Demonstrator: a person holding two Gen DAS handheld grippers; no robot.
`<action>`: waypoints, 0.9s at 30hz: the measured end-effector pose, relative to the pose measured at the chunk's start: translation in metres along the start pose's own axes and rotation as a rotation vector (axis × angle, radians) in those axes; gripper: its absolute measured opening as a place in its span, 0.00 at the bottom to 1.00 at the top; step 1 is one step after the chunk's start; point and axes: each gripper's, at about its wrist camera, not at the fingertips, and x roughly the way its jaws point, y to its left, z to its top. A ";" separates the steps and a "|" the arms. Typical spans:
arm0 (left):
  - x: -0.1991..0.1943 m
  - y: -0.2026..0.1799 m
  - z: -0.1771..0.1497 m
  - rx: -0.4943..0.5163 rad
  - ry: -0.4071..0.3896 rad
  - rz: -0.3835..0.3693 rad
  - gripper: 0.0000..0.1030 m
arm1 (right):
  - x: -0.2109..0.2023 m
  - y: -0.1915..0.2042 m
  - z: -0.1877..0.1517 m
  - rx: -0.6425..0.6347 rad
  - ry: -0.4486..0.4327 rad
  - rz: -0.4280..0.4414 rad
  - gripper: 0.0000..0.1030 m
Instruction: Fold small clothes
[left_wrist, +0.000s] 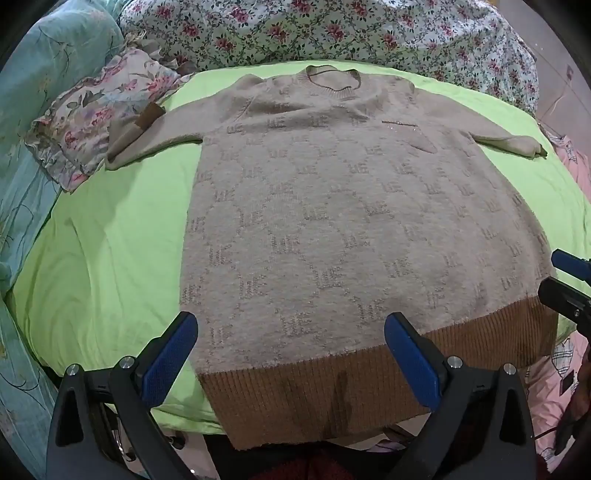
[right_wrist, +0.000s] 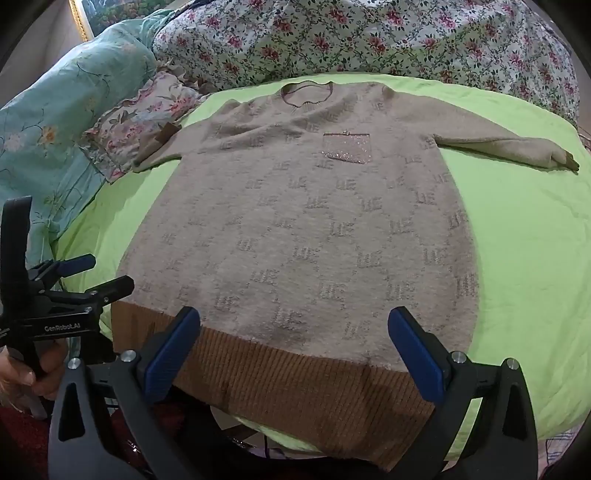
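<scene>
In the left wrist view, a beige knit sweater (left_wrist: 332, 221) lies spread flat, front up, on a lime-green sheet (left_wrist: 110, 258) that covers the bed. Its collar points away from the camera and its brown ribbed hem (left_wrist: 332, 387) lies nearest, hanging slightly over the sheet's near edge. Both sleeves stretch out sideways; the one on the picture's left ends on a floral pillow (left_wrist: 92, 122). A flowered quilt (left_wrist: 332, 29) is bunched behind the collar, and a teal blanket (left_wrist: 44, 74) lies at the far left. The left gripper (left_wrist: 291, 354) hovers over the hem with its jaws spread wide and nothing between them. The right gripper (left_wrist: 569, 284) shows at the right edge, beside the hem's corner.

In the right wrist view, the same sweater (right_wrist: 314, 240) fills the middle of the sheet (right_wrist: 517, 258), and a sparkly chest pocket (right_wrist: 346, 147) is plain below the collar. The right gripper (right_wrist: 295, 350) hangs above the hem (right_wrist: 295, 387), its jaws wide apart and empty. The left gripper (right_wrist: 96, 273) sits at the picture's left near the hem's corner, jaws parted, held by a hand (right_wrist: 26, 376).
</scene>
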 end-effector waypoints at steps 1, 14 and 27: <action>0.000 0.000 0.000 0.001 0.001 0.000 0.98 | 0.000 0.001 0.000 0.000 0.001 -0.001 0.99; -0.006 0.001 0.004 -0.002 -0.005 0.005 0.98 | 0.001 0.001 0.005 0.000 -0.006 0.007 0.99; -0.001 0.002 0.003 -0.001 -0.009 0.008 0.98 | 0.000 0.000 0.006 0.007 -0.016 0.021 0.99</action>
